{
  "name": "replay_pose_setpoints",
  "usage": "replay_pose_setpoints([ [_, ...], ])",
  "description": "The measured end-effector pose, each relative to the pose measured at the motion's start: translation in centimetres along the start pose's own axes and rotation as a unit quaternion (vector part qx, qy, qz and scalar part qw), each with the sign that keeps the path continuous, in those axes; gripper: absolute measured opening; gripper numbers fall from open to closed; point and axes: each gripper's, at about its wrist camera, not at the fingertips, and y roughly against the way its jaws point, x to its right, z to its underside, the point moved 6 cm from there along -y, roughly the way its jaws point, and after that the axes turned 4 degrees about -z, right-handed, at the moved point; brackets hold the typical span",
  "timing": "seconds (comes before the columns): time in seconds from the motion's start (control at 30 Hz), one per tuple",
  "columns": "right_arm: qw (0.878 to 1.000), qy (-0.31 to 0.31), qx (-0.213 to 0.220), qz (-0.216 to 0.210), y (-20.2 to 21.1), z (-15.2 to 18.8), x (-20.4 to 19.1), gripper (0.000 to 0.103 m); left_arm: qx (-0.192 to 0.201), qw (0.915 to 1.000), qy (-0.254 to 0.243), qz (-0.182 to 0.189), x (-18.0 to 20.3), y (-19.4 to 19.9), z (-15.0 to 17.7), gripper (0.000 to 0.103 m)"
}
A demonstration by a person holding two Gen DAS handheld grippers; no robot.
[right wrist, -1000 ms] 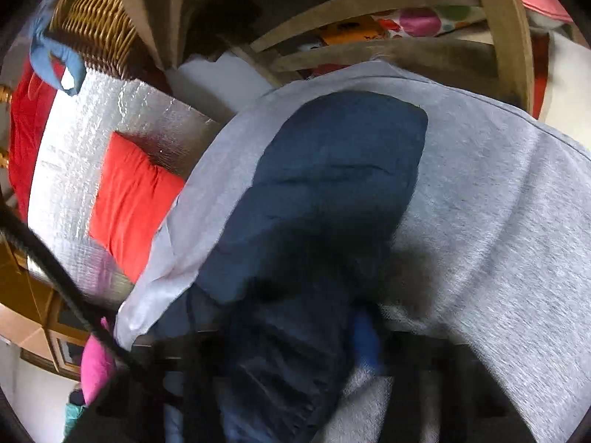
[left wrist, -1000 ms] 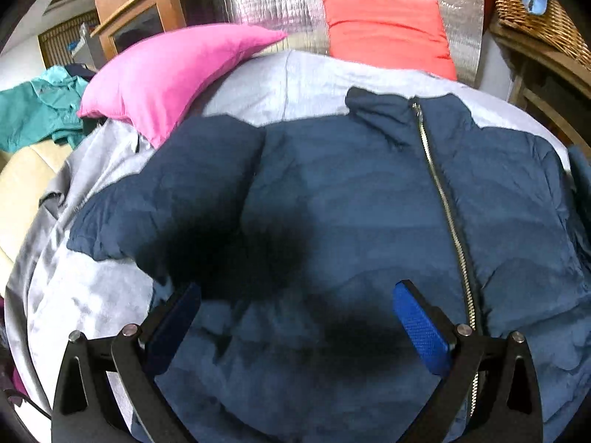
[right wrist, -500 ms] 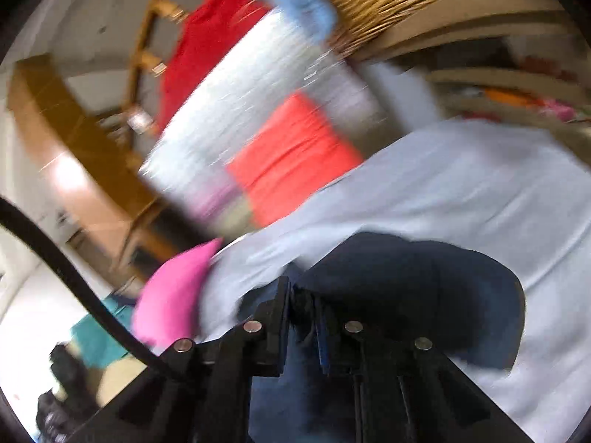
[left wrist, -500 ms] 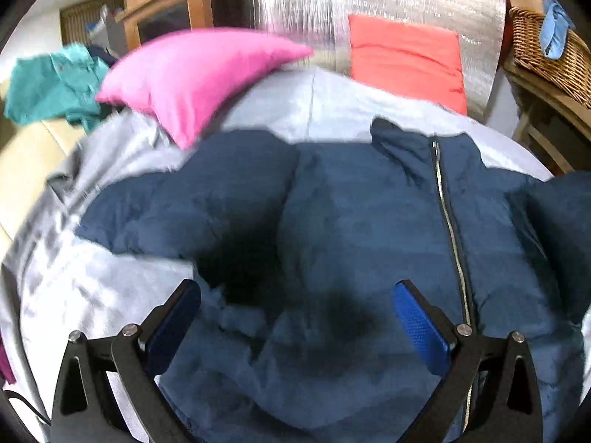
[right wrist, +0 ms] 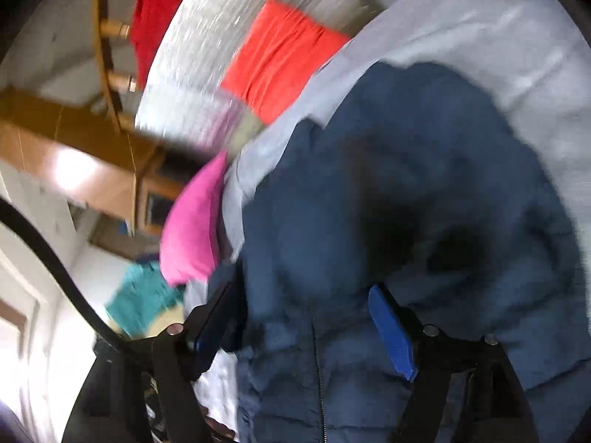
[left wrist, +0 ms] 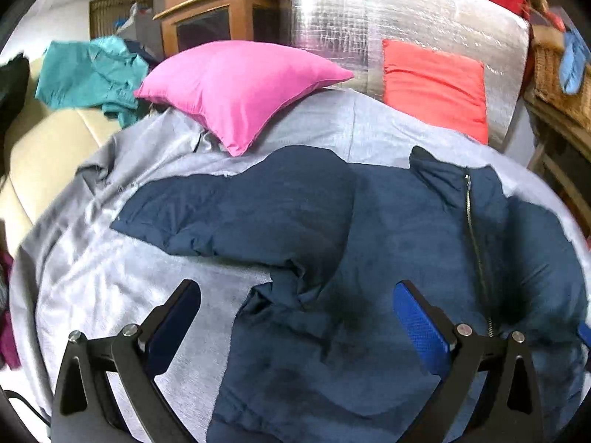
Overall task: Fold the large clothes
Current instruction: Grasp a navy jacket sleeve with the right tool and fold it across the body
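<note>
Lying front-up on your grey bed sheet (left wrist: 110, 280), the navy-blue padded zip jacket (left wrist: 388, 243) fills most of both views; its collar points toward the orange-red cushion (left wrist: 436, 85) and its metal zip (left wrist: 476, 251) runs down the chest.

- Left sleeve of the jacket: stretched out flat over the sheet, ending below the bright pink pillow (left wrist: 236, 85).
- Right side of the jacket: a sleeve appears folded in over the chest, just right of the zip; blur in the right wrist view leaves its edge uncertain.
- Your left gripper (left wrist: 295, 317): jaws wide apart, hovering above the jacket's lower body, nothing between the blue pads.
- Your right gripper (right wrist: 306, 328): jaws have just been opening and now stand apart; jacket fabric shows in the gap, but the pads are not pressing on it.
- Silver quilted foil panel (left wrist: 388, 26): upright behind the cushion.
- Teal garment (left wrist: 88, 74): heaped on the cream surface at far left.
- Wicker basket (left wrist: 557, 81): on a shelf at right.
</note>
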Motion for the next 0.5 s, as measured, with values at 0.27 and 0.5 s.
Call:
replay_pose_setpoints([
  [0.27, 0.993, -0.114, -0.001, -0.027, -0.6, -3.9, 5.2, 0.078, 0.012, 0.9983, 0.050, 0.029, 0.5, 0.8, -0.3, 0.103],
  [0.5, 0.999, -0.034, -0.026, -0.010, -2.7, -3.5, 2.4, 0.075, 0.005, 0.9997, 0.011, -0.021, 0.1, -0.2, 0.0, 0.103],
])
